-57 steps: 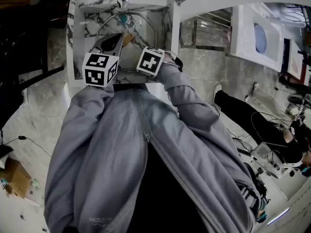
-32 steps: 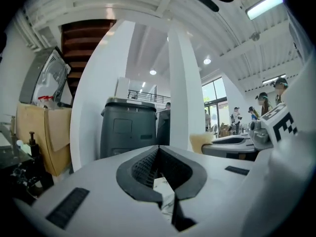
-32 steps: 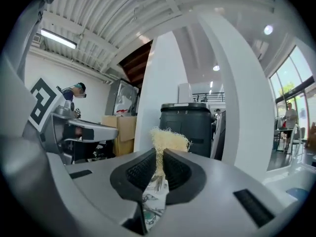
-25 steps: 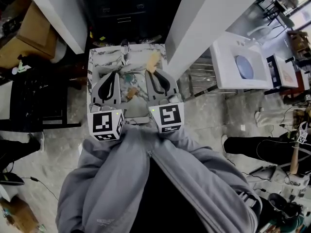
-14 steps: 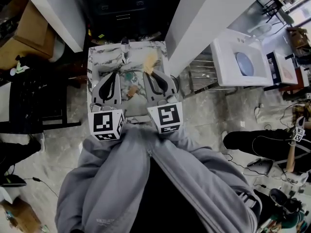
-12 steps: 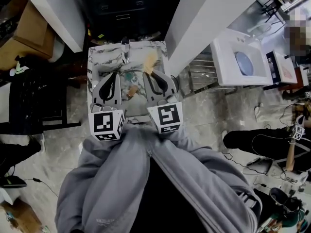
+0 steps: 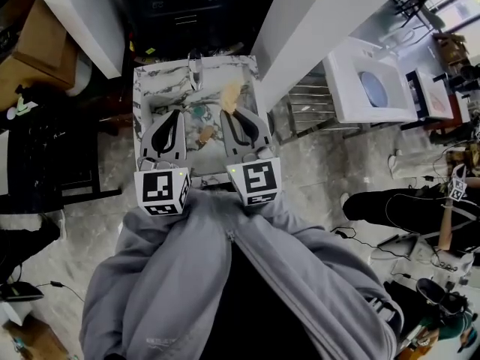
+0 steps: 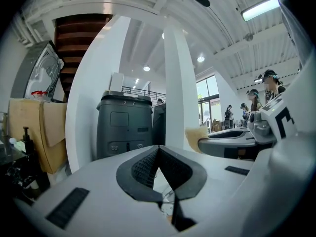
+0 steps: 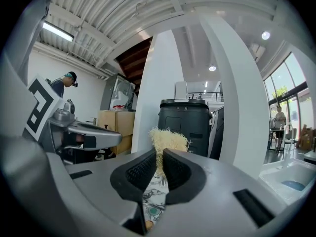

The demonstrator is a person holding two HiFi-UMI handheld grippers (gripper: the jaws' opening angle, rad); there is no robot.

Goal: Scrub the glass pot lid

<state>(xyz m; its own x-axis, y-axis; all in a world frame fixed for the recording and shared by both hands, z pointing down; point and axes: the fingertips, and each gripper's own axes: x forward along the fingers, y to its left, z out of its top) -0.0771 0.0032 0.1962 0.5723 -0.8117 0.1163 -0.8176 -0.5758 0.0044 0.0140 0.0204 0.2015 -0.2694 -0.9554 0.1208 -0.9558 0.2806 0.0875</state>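
Note:
Both grippers are held level above a marble-patterned sink. My left gripper is shut with nothing between its pads, as the left gripper view shows. My right gripper is shut on a tan fibrous scrubber, whose tuft sticks up past the pads. The glass pot lid is hard to make out in the basin. A small brown piece, perhaps its knob, lies between the grippers near a teal drain.
A faucet stands at the sink's back edge. Behind the sink are a dark grey bin and a white pillar. Cardboard boxes sit at the left, a white washbasin and seated people at the right.
Since the oldest frame both grippers have risen out of the sink and now sit side by side above it. Over the last second they have hardly moved.

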